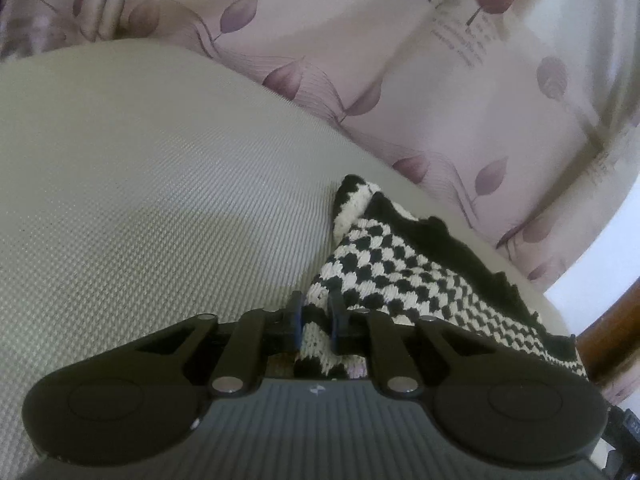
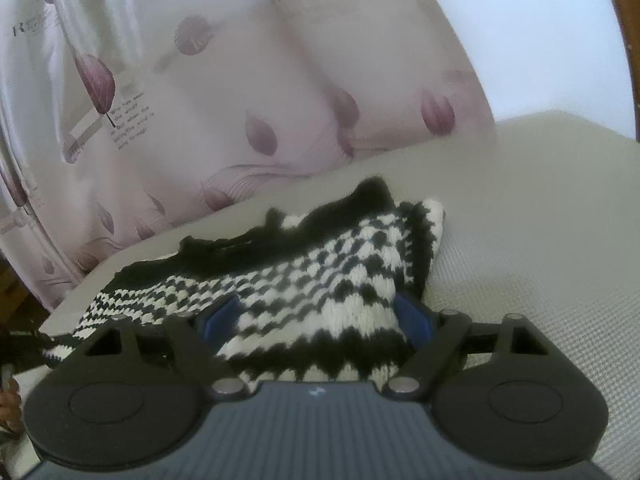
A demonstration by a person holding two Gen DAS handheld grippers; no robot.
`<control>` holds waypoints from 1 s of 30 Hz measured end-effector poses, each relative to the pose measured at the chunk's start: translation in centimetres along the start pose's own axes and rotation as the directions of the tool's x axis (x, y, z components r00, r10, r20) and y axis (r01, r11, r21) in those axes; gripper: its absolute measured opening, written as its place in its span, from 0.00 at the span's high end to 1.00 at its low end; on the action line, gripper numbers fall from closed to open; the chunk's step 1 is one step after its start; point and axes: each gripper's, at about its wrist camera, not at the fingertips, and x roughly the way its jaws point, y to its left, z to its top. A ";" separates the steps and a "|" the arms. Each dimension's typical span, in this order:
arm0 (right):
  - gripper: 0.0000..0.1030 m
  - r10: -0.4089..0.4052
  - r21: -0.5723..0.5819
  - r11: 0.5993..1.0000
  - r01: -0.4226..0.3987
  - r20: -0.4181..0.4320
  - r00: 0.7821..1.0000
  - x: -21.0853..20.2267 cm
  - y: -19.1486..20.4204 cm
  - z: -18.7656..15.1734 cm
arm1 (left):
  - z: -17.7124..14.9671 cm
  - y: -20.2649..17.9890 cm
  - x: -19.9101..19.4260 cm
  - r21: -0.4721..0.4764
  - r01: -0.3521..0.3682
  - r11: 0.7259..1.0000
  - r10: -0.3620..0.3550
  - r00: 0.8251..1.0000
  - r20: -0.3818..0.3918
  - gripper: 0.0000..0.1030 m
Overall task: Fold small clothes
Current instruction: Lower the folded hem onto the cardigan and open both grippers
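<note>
Although the black-and-white knitted garment lies on the pale grey textured cushion, we cannot make out its full shape, since its near edge is hidden behind both tools and its far side is cut off at the cushion's edge. We see the left hand-held gripper with its fingers drawn close together, clamped on a narrow fold of the knit, while the right hand-held gripper has its blue-padded fingers spread wide with a broad bunch of the garment between them. Behind the cushion hangs a leaf-printed curtain, blurred in the right wrist view, and whether the right pads actually press the knit we cannot tell.
</note>
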 end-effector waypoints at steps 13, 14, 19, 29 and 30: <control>0.25 -0.033 0.040 0.999 0.028 0.124 0.992 -2.6 -0.3 -0.3 | 3.6 -5.6 2.3 0.144 0.009 0.990 -0.020 0.997 0.075 0.24; 0.32 -0.037 0.007 0.999 0.037 0.113 0.993 -2.5 0.1 -0.2 | 3.3 -6.2 3.3 0.173 -0.023 0.985 0.010 0.997 0.075 0.25; 0.65 -0.121 -0.062 0.991 0.117 -0.056 0.991 -1.1 0.4 -0.4 | 1.3 -4.5 5.5 0.158 -0.076 0.984 0.071 0.997 0.038 0.46; 0.61 -0.098 -0.038 0.994 0.098 0.009 0.995 -3.3 -0.4 2.4 | 0.6 -4.7 4.9 0.181 -0.093 0.979 0.082 0.995 0.065 0.27; 0.61 -0.087 -0.051 0.995 0.089 0.034 0.996 -3.1 0.1 3.0 | 0.6 -4.6 4.9 0.178 -0.087 0.980 0.077 0.995 0.063 0.26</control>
